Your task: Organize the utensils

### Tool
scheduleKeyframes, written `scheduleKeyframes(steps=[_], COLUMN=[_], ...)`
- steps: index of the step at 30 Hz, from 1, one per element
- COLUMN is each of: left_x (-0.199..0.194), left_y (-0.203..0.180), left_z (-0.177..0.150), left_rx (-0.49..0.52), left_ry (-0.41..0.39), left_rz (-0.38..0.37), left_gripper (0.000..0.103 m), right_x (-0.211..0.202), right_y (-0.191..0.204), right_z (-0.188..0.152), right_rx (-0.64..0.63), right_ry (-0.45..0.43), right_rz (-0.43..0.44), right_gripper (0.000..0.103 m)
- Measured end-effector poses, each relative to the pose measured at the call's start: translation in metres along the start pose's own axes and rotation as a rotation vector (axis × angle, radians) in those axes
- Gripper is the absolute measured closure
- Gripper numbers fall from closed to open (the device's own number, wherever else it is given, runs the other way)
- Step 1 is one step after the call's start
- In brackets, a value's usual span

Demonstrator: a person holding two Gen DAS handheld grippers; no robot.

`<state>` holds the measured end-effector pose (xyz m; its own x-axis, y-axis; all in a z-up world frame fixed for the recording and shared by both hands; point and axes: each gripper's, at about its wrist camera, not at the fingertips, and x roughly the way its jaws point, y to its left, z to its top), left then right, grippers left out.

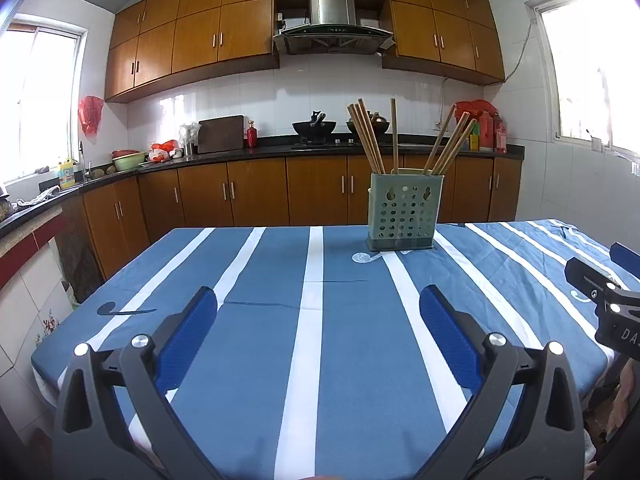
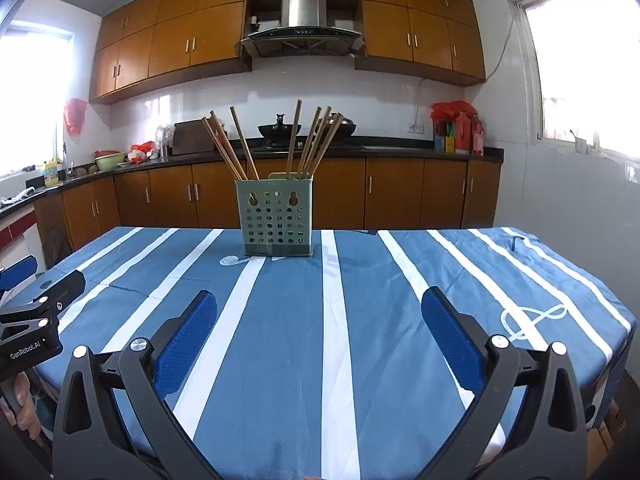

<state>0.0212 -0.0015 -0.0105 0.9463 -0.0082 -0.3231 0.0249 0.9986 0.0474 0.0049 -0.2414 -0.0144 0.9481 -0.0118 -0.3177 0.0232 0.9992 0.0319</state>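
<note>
A pale green perforated utensil holder stands upright near the far edge of the table, also in the right wrist view. Several wooden chopsticks stand in it, fanned out left and right. My left gripper is open and empty, low over the near part of the table, well short of the holder. My right gripper is open and empty, at about the same distance from the holder. Each gripper shows at the other view's edge: the right one, the left one.
The table carries a blue cloth with white stripes. Behind it runs a kitchen counter with a wok, cutting board, bottles and bowls, over wooden cabinets. Windows are on both side walls. The table's left edge drops to a tiled floor.
</note>
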Motion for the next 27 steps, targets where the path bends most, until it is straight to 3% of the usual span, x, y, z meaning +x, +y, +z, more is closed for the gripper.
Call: scheduleKeyframes(steps=[27], left_x=[0.0034], left_y=[-0.0037], left_z=[-0.0046], left_rx=[-0.007], left_ry=[0.018], left_rz=[-0.014], left_gripper=[0.004], right_x=[0.0022], right_y=[-0.0049], right_z=[-0.0019], right_rx=[0.015], right_ry=[0.017], right_rz=[0.001], right_gripper=[0.002])
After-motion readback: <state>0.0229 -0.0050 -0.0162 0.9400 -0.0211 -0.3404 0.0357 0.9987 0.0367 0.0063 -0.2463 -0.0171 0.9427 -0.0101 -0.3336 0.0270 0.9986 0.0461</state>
